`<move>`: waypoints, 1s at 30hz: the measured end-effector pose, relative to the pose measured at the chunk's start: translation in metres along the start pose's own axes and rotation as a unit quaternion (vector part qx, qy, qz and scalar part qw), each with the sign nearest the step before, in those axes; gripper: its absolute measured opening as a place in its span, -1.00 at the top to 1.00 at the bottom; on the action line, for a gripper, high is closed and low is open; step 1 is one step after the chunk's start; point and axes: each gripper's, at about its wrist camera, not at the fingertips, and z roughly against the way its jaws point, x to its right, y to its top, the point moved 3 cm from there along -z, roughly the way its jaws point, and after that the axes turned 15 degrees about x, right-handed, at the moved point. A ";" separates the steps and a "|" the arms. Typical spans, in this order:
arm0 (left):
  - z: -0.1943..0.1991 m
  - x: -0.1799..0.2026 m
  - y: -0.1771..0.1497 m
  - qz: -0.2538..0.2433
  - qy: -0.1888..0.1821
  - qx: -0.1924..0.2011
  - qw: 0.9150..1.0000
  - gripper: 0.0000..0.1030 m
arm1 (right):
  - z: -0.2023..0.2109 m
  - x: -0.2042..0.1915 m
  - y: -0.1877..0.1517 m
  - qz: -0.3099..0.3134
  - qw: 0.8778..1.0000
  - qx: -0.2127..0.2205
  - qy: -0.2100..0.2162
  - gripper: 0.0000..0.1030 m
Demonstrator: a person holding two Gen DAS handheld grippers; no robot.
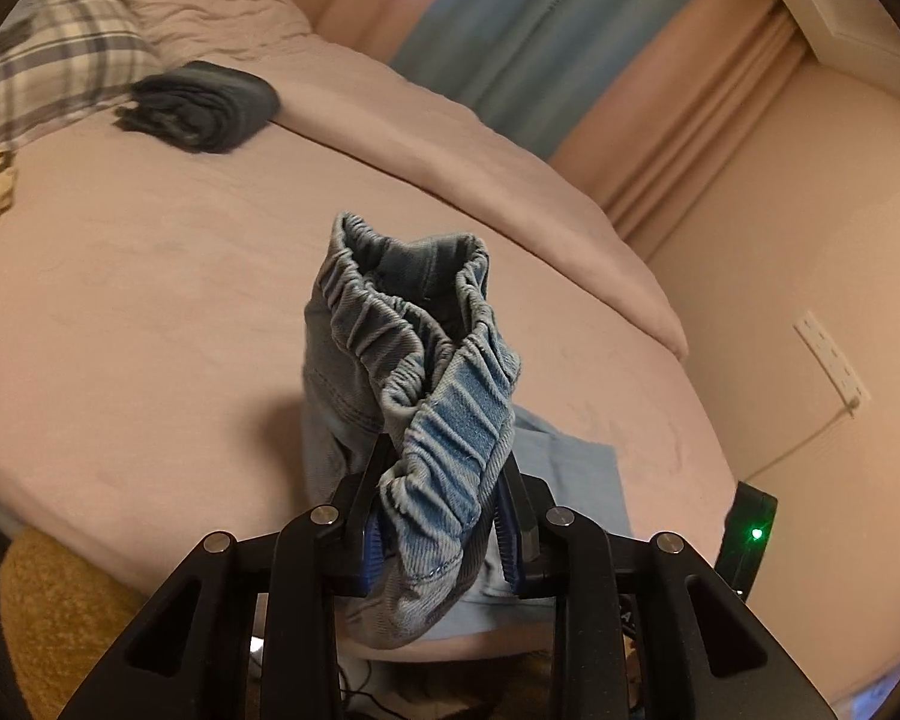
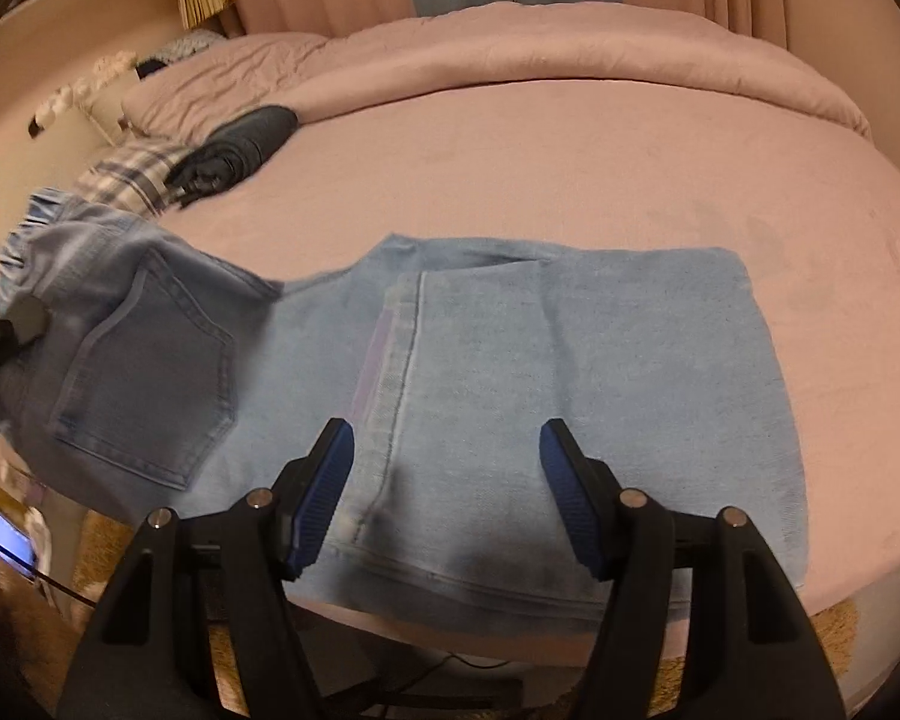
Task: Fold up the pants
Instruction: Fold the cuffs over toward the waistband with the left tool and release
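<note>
Black plastic linkage arms with bare metal pivot pins filled the foreground of the left wrist view, and between their ribbed blue pads the left gripper (image 1: 441,516) was clamped on the gathered elastic waistband of the pants (image 1: 414,360), light blue denim with a twill weave. The waistband stood bunched and puckered above the fingers, raised off the bed (image 1: 150,300), while the flat fabric of the legs lay on the mattress just behind and below it. In the right wrist view the right gripper (image 2: 447,498) hung with its jaws wide apart and nothing between the pads, directly over the folded leg end of the pants (image 2: 570,360). That portion lay flat on the bed (image 2: 630,180) near its front edge, roughly rectangular, with a stitched side seam running down the middle and a hem along the near edge. Toward the left of that view the seat of the garment rose off the surface, showing a stitched patch pocket (image 2: 150,372), blurred. The bed cover was a smooth, matte pink fabric, with a thicker quilt (image 2: 570,42) folded back along the far side. A dark, rolled bundle of cloth (image 1: 204,105) rested well apart from the pants, just beside a plaid pillow (image 1: 54,60). Pink and blue curtains (image 1: 540,30) hung in soft vertical folds behind the bed.
</note>
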 end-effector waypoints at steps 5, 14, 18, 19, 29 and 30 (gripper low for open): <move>-0.017 0.021 -0.005 -0.025 -0.022 -0.018 0.999 0.46 | 0.002 0.007 -0.003 -0.001 1.000 0.003 -0.012 -0.24; -0.051 0.051 -0.027 -0.052 -0.028 -0.063 0.996 0.46 | 0.007 0.031 -0.009 -0.024 0.999 0.002 -0.030 -0.25; -0.063 0.063 -0.040 -0.070 -0.023 -0.080 0.994 0.46 | 0.007 0.044 -0.014 -0.044 0.999 -0.005 -0.027 -0.25; -0.064 0.065 -0.041 -0.074 -0.021 -0.080 0.994 0.45 | 0.006 0.046 -0.015 -0.045 0.999 -0.005 -0.028 -0.25; -0.052 0.091 -0.037 -0.021 -0.108 -0.099 0.989 0.21 | 0.010 0.053 -0.016 -0.049 0.998 -0.003 -0.026 -0.25; -0.049 0.092 -0.036 -0.022 -0.113 -0.099 0.988 0.21 | 0.011 0.055 -0.017 -0.051 0.998 -0.003 -0.027 -0.25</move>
